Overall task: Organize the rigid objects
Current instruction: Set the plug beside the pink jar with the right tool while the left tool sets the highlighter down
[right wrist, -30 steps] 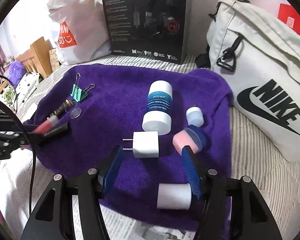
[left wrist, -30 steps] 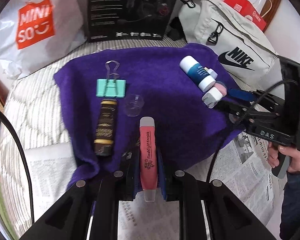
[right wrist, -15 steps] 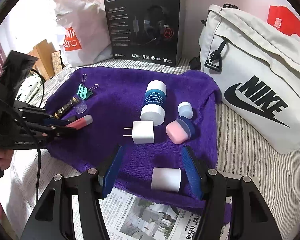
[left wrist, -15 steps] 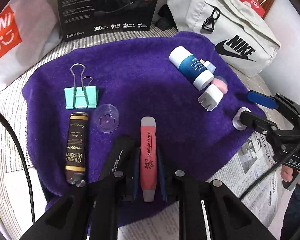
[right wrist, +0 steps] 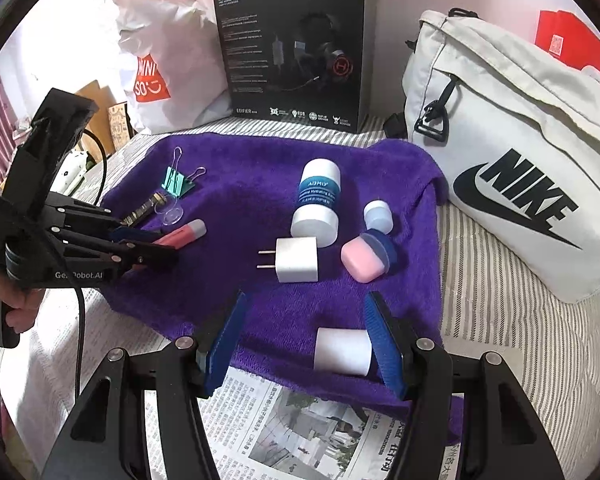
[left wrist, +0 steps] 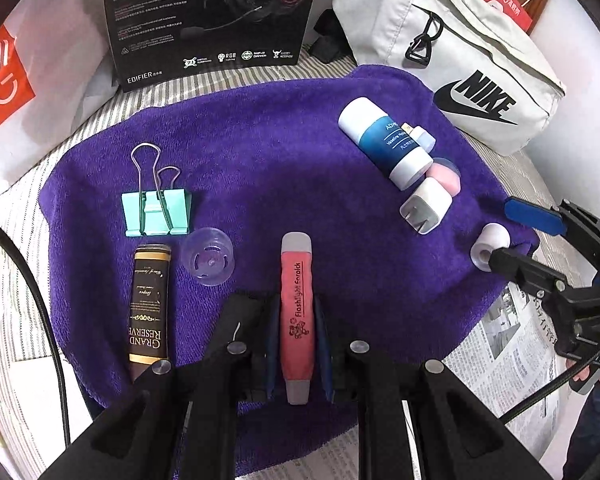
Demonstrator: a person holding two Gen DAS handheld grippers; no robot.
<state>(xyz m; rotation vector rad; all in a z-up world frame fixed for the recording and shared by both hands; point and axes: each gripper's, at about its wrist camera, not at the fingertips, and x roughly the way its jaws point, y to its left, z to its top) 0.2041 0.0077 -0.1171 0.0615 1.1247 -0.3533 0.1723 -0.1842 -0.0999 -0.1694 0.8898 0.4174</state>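
- Left hand-held gripper (left wrist: 298, 344) pointing steeply down over the purple towel (left wrist: 284, 152), pads clenching the pink tube (left wrist: 297, 316) by its lower half, printed side facing up.
- Pink tube lying lengthwise toward 12 o'clock, grey caps at both ends, near the towel's 6 o'clock edge in the left wrist view.
- Right hand-held gripper (right wrist: 304, 340) tilting down at the towel's near edge, blue pads standing apart and released; small white cylinder (right wrist: 342, 350) lying between them, touching or just beside the right pad, not squeezed.
- Sitting at 10 o'clock of the tube: clear plastic cap (left wrist: 208, 256); beside it a dark Grand Reserve tube (left wrist: 148, 304) and, further toward 11 o'clock, a mint binder clip (left wrist: 156, 212).
- Clustering at 1 to 2 o'clock: blue and white bottle (left wrist: 388, 142) on its side, white plug adapter (left wrist: 426, 206), pink eraser-like block (left wrist: 446, 176) and a small white-capped vial (left wrist: 424, 136), all touching or just beside one another.
- Standing beyond the towel at 12 o'clock: black headset box (left wrist: 212, 20); white Nike bag (left wrist: 460, 56) at 1 o'clock, Miniso bag (left wrist: 24, 80) at 10 o'clock.
- Showing under the towel: striped bedding (right wrist: 500, 312) and newspaper (right wrist: 300, 428).
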